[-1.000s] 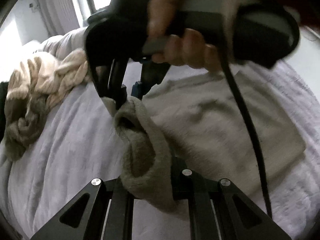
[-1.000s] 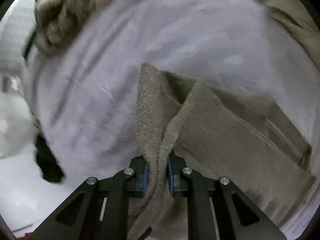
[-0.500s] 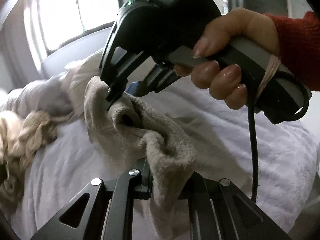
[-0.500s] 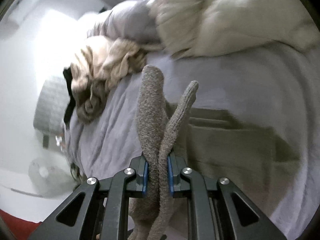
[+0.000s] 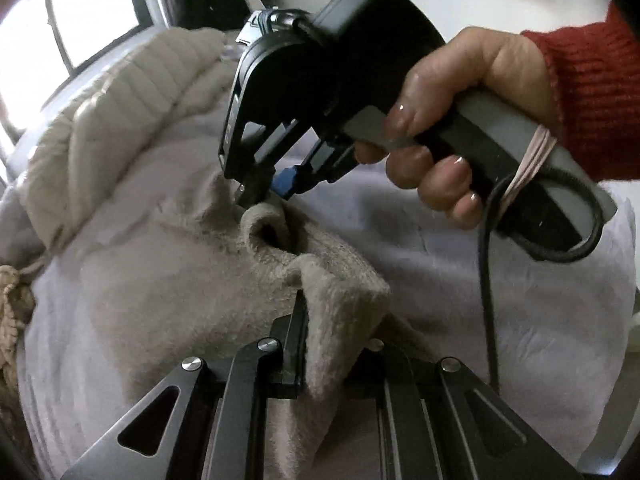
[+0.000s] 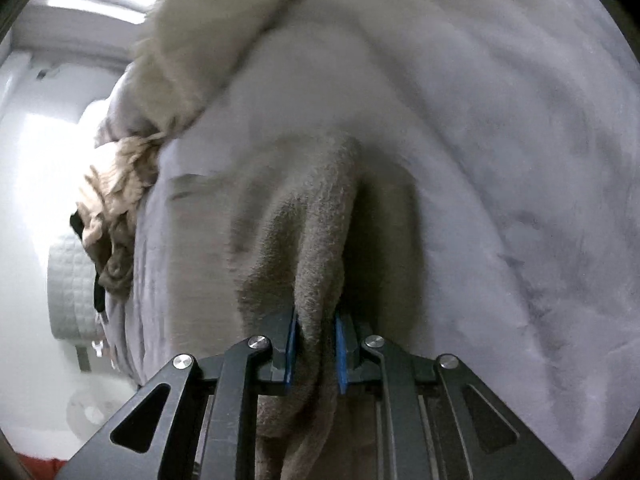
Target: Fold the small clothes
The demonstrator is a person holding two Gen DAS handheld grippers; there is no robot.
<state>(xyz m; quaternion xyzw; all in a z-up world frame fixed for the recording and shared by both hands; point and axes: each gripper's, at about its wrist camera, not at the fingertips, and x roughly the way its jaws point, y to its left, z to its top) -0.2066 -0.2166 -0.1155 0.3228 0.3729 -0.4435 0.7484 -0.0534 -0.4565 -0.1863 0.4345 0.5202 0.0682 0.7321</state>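
A beige fleecy garment (image 5: pixel 160 304) is held up over a lavender blanket (image 5: pixel 540 300). My left gripper (image 5: pixel 336 344) is shut on a bunched edge of it at the bottom of the left wrist view. A little further off in that view, the right gripper (image 5: pixel 268 196), held by a hand (image 5: pixel 460 120) in a red sleeve, pinches another part of the same edge. In the right wrist view my right gripper (image 6: pixel 316 344) is shut on a thick fold of the garment (image 6: pixel 320 216), which runs away from its blue pads (image 6: pixel 291 344).
A cream ribbed garment (image 5: pixel 116 116) lies behind the beige one. A tan knitted heap (image 6: pixel 112 216) sits at the blanket's left edge, with something black beside it. A window (image 5: pixel 68 24) is at the upper left. A black cable (image 5: pixel 486 280) hangs from the right gripper's handle.
Both grippers have lifted the beige garment off the blanket and carried it toward the cream garment, the cloth between them spreading wider. Both have stayed shut on it throughout.
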